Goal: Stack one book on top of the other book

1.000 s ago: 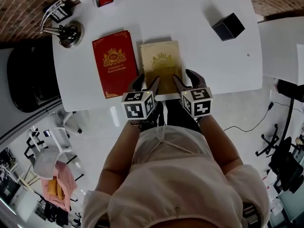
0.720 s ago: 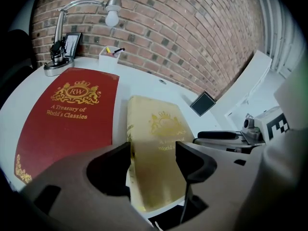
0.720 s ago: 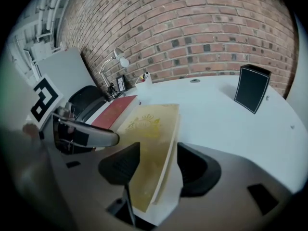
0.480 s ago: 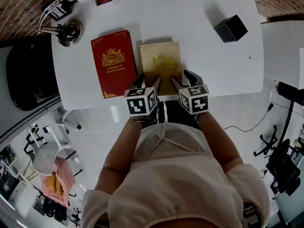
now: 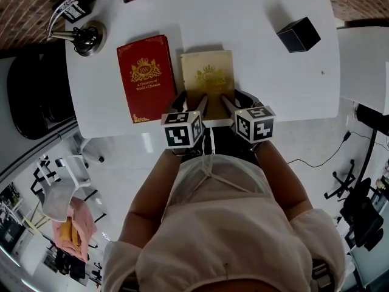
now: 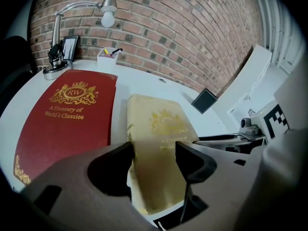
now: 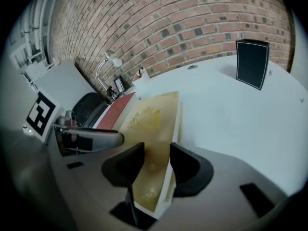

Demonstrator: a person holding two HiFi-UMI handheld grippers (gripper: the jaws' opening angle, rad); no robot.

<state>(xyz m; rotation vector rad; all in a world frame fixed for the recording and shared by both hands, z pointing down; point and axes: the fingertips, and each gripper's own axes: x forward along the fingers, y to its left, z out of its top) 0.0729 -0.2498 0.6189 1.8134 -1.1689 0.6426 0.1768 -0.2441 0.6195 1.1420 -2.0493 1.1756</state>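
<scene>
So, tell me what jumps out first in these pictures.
Two books lie side by side on the white table: a red book on the left, a gold book in the middle. The left tool and right tool straddle the gold book's near corners, the left's jaws just opened wide, the right's just closing.

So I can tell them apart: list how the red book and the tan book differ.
The red book is deep red; the tan book is pale gold. The red book is bigger than the tan book. The red book lies left of the tan book. Both lie closed, cover up, with gold crests.
</scene>
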